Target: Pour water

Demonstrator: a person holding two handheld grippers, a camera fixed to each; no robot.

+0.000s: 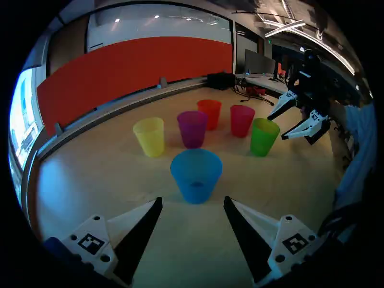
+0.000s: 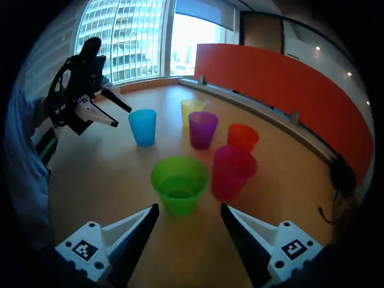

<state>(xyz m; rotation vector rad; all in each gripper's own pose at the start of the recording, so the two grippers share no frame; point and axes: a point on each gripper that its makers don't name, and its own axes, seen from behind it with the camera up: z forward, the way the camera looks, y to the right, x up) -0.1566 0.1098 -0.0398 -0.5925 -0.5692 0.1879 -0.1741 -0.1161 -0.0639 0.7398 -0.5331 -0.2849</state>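
Left claw (image 1: pixel 192 199): wide open, empty, lined up on the blue cup (image 1: pixel 196 175) just ahead, likely for a grasp.
Right claw (image 2: pixel 189 206): wide open, empty, facing the green cup (image 2: pixel 180 185).
Cups: upright on the surface (image 1: pixel 96 182), mouths up, long axis vertical, ready for pouring.

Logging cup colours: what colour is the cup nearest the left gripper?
Blue cup, best in the left gripper view.

Light: your windows (image 2: pixel 129 38) glare white; ceiling strips (image 1: pixel 283 28) glow.
Shadows: soft beside your cups (image 2: pixel 180 185).
Edges: fisheye-bent, dim.
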